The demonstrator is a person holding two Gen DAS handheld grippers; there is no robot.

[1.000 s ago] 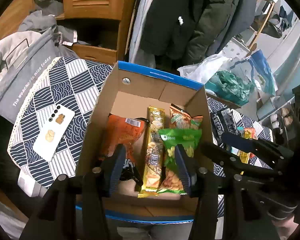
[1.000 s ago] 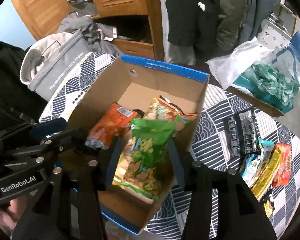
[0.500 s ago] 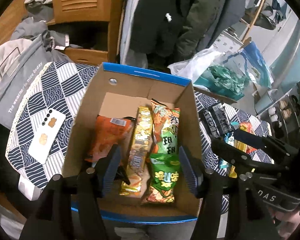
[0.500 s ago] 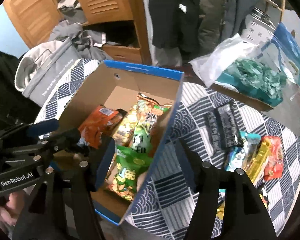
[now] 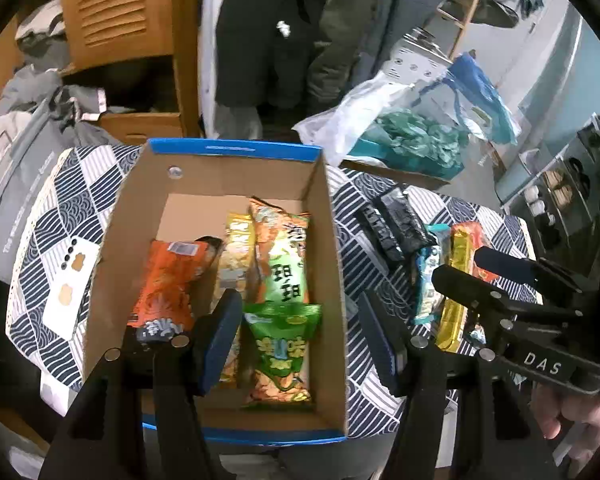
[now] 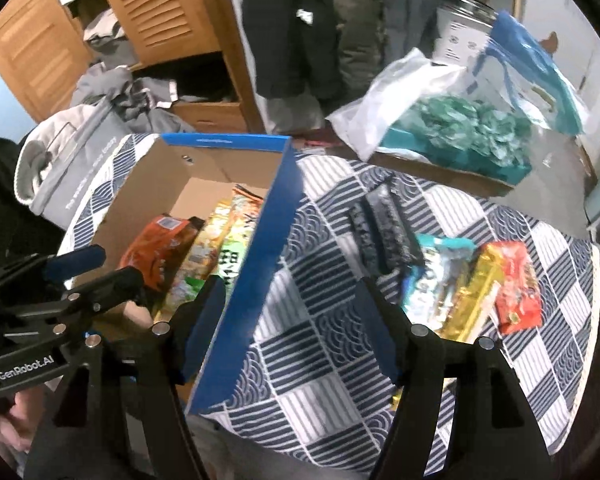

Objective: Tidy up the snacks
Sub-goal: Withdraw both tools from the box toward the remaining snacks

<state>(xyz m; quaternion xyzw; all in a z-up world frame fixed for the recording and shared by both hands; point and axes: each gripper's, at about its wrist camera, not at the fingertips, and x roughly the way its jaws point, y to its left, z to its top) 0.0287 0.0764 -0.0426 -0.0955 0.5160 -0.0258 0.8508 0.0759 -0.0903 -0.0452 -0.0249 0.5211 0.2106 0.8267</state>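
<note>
At nine o'clock in the left wrist view a white phone (image 5: 73, 280) lies flat on the patterned tablecloth (image 5: 384, 292), just beside the left wall of the cardboard box (image 5: 236, 178). Inside the box, from left to right: an orange snack bag (image 5: 168, 276), a yellow packet (image 5: 236, 252) and a long orange-and-green bag (image 5: 282, 256), with a smaller green bag (image 5: 284, 344) lying at six o'clock of that one, near the front wall. The left gripper (image 5: 300, 344) hangs over the front of the box with its jaws spread wide and nothing between them — the green bag sits below the gap.

Right of the box, at about three o'clock, the loose snacks lie on the cloth: two black packets (image 5: 396, 228), then a light blue packet (image 5: 430, 276), a gold packet (image 5: 456, 280) and a red packet (image 5: 478, 248), touching or overlapping one another.

In the right wrist view the right gripper (image 6: 290, 328) is also spread open and empty — its left finger stands over the blue right wall of the box (image 6: 260, 256), its right finger over bare cloth. The same pile lies at two to three o'clock: black packets (image 6: 384, 228), blue packet (image 6: 436, 276), gold packet (image 6: 476, 300), red packet (image 6: 514, 288). Beyond the table, at one o'clock, a plastic bag (image 6: 440, 116) holds teal stuff.
</note>
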